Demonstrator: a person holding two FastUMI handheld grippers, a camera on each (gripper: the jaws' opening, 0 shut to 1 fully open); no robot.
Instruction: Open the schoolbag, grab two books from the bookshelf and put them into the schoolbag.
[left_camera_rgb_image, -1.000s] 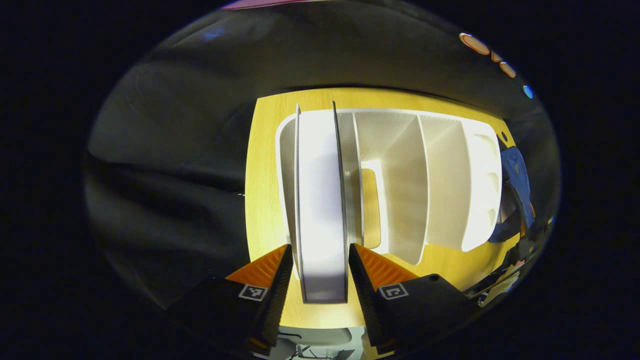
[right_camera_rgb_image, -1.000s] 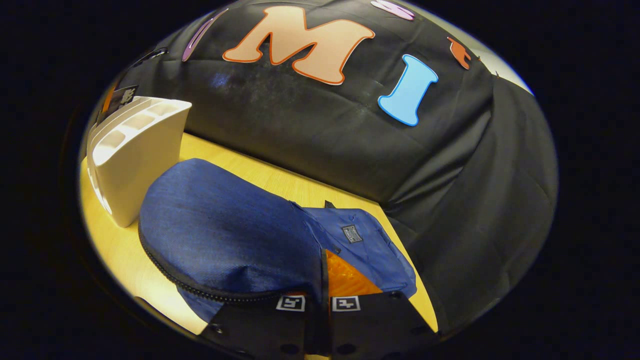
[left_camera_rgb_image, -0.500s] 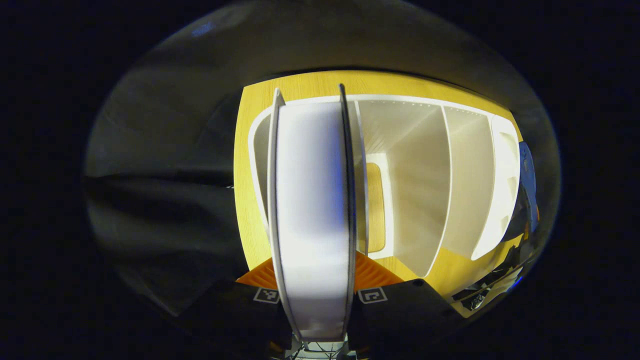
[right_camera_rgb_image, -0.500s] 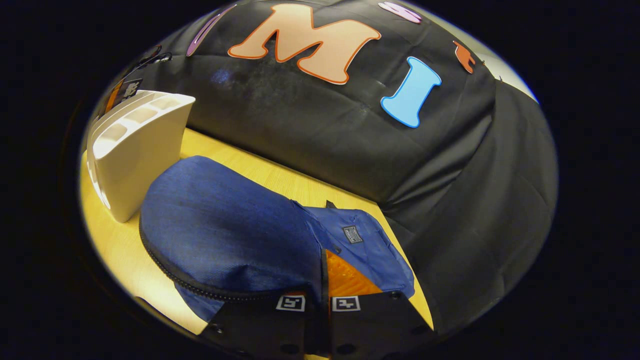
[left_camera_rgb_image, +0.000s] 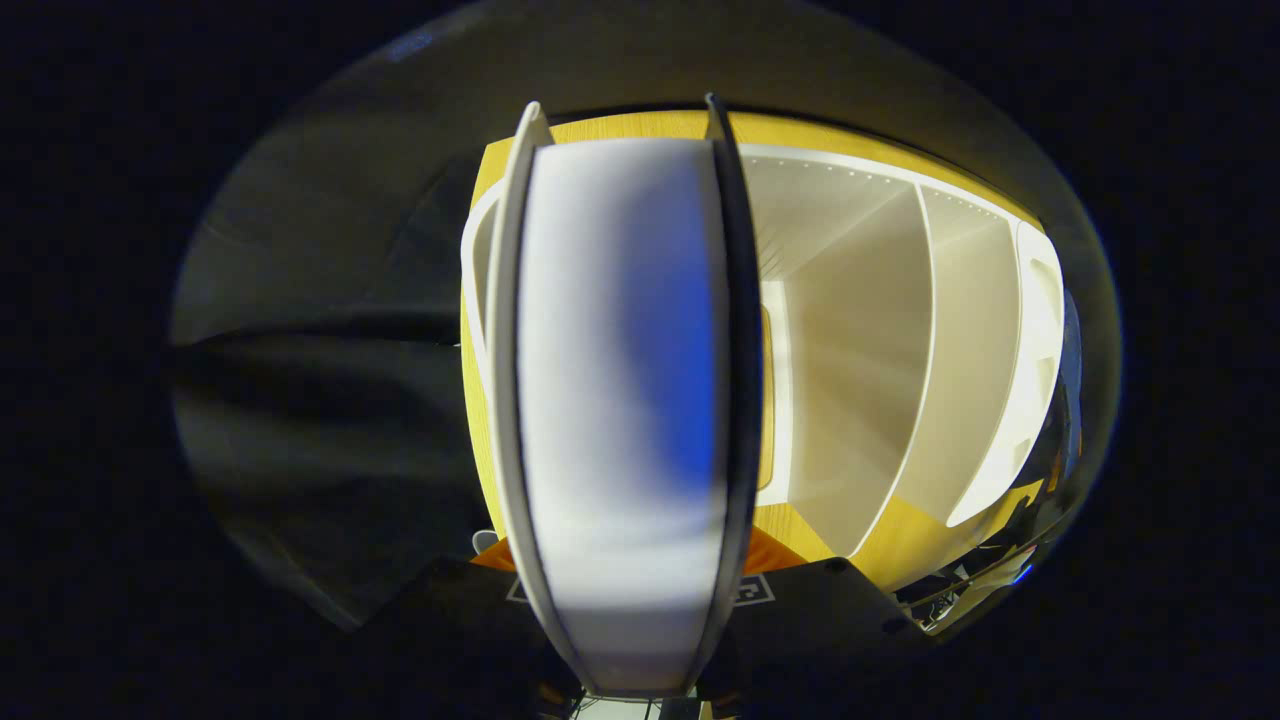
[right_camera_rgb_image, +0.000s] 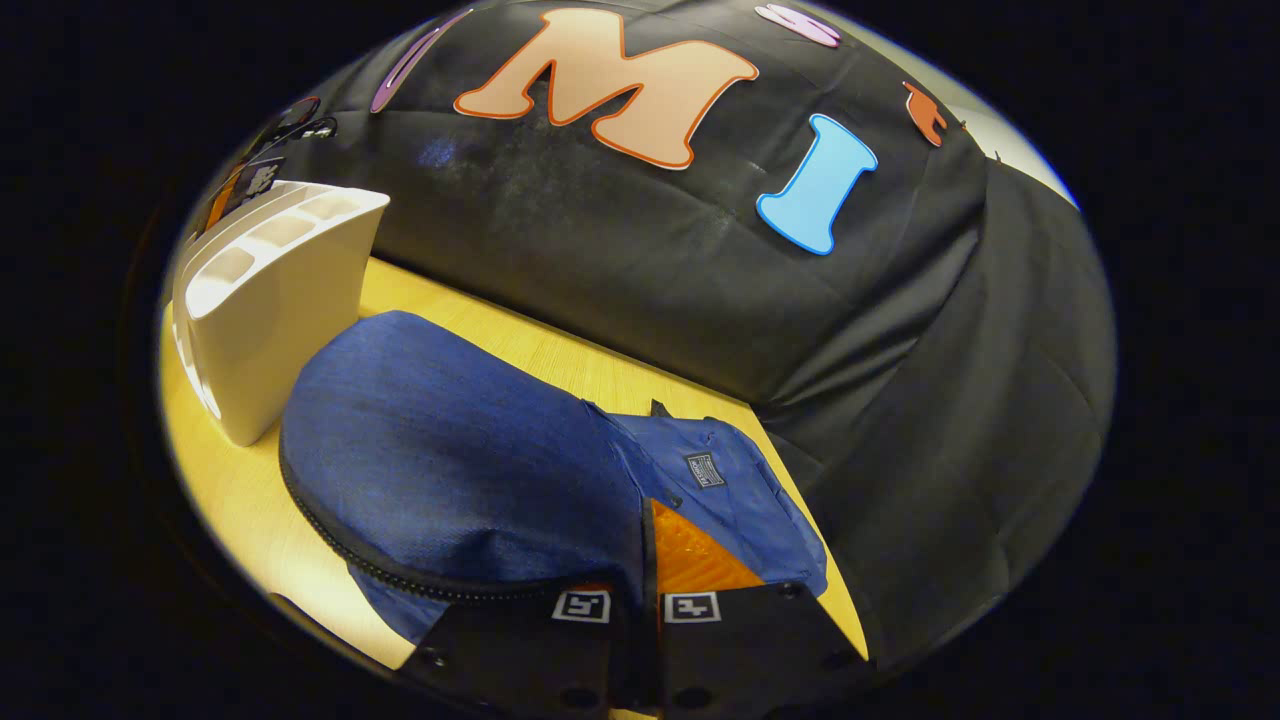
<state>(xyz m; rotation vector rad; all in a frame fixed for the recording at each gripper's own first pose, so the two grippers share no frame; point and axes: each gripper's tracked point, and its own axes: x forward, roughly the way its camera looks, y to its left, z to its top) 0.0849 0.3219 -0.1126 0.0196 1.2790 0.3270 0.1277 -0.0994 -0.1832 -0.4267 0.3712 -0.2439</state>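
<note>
The left gripper (left_camera_rgb_image: 627, 590) clamps a book (left_camera_rgb_image: 620, 400) above the white bookshelf (left_camera_rgb_image: 900, 340) – the right gripper (right_camera_rgb_image: 637, 600) pinches the blue schoolbag (right_camera_rgb_image: 460, 470) flap at the worktop (right_camera_rgb_image: 250, 500) edge.

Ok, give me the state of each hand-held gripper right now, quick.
Left hand-held gripper: closed on the book, above the bookshelf.
Right hand-held gripper: closed, pinching the schoolbag flap.

Booth interior. A desk (right_camera_rgb_image: 600, 375) with a pale yellow wood-grain top meets the wall (right_camera_rgb_image: 900, 420), a black cloth hanging in soft folds and creases. In the left gripper view the same cloth (left_camera_rgb_image: 320, 400) drapes beside the desk edge (left_camera_rgb_image: 600, 127). Warm overhead light brightens the desktop.
</note>
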